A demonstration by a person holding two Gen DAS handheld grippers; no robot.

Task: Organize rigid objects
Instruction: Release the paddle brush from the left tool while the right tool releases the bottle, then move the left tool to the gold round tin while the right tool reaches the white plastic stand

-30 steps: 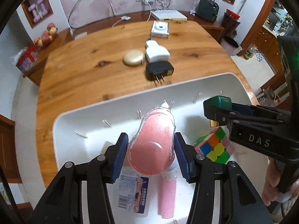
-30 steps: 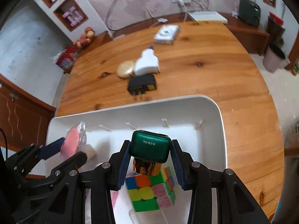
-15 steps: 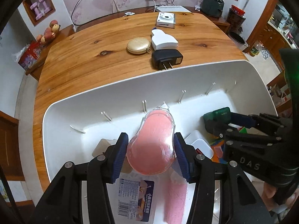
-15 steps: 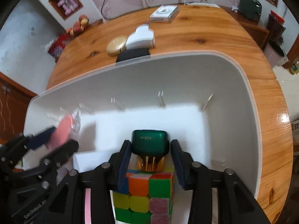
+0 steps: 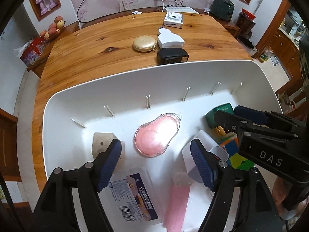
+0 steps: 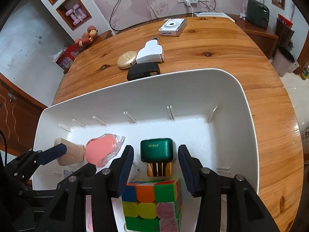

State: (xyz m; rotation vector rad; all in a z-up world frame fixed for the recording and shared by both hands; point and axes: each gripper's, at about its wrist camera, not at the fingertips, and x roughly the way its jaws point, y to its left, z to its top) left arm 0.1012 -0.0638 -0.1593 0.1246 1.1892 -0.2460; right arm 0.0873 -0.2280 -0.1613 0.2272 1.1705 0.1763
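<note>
Pink case (image 5: 156, 135) lies on the bin (image 5: 115, 85) floor ahead of the left gripper (image 5: 157, 161), whose fingers are spread wide and empty. Green bottle (image 6: 157, 150) sits between the right gripper (image 6: 155, 164) fingers, also spread; withdrawing carelessly could tip it against the cube (image 6: 152, 203).

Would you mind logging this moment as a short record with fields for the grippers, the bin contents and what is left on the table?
left gripper: open, above pink case, not touching it
right gripper: open, straddling green-capped bottle without contact
bin: white, holds the pink case, green-capped bottle, puzzle cube, beige block
table: wooden; gold compact, white device, black adapter, white camera outside the bin
</note>
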